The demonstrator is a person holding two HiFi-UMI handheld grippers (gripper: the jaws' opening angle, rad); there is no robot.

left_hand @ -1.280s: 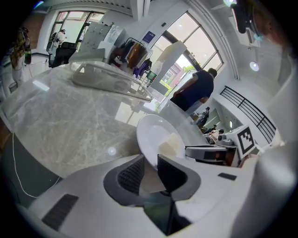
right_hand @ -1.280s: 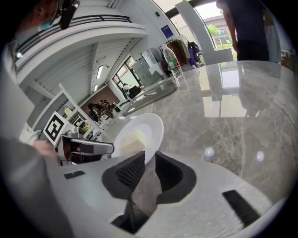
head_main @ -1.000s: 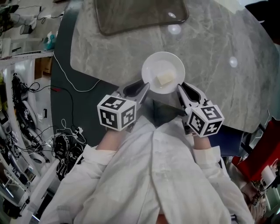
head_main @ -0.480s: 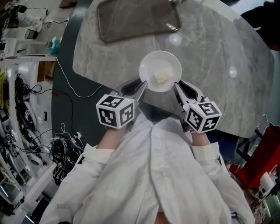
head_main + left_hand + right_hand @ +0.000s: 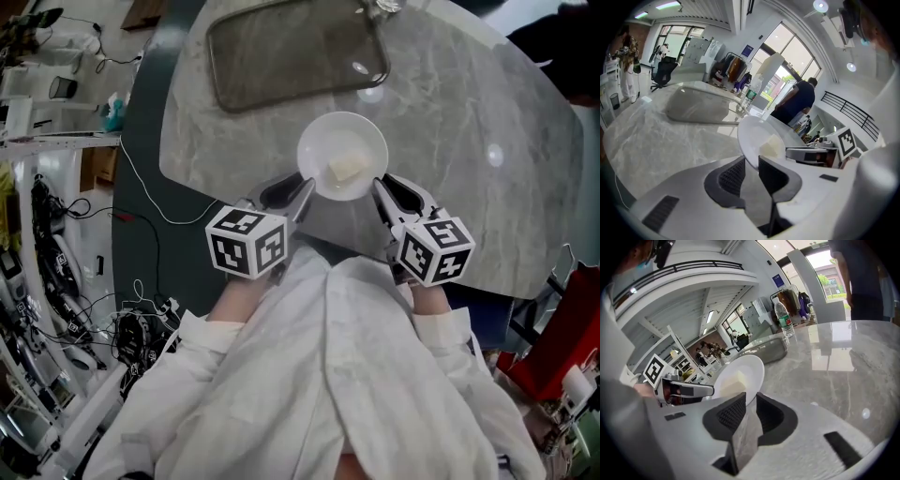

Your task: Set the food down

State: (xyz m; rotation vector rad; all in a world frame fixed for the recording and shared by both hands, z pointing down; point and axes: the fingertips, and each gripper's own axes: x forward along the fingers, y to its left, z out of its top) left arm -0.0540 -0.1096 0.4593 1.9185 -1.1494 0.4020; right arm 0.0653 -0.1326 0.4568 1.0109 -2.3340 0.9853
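Observation:
A white plate (image 5: 342, 141) carries one pale piece of food (image 5: 347, 171). It hangs over the near part of the grey marble table (image 5: 469, 141). My left gripper (image 5: 302, 192) is shut on the plate's left rim and my right gripper (image 5: 382, 192) on its right rim. In the left gripper view the plate's (image 5: 754, 133) rim sits between the ribbed pads of my left gripper (image 5: 751, 168), with the food (image 5: 771, 146) beyond. The right gripper view shows the plate (image 5: 747, 366) pinched in my right gripper (image 5: 751, 406) in the same way, beside the food (image 5: 733, 383).
A shallow grey tray (image 5: 291, 47) lies on the table just beyond the plate. A water bottle (image 5: 783, 317) stands by the tray. A person in dark clothes (image 5: 794, 101) stands past the far edge. Cables (image 5: 141, 319) and racks crowd the floor at left.
Both grippers have carried the plate farther over the table, closer to the grey tray. The grip on each rim looks the same.

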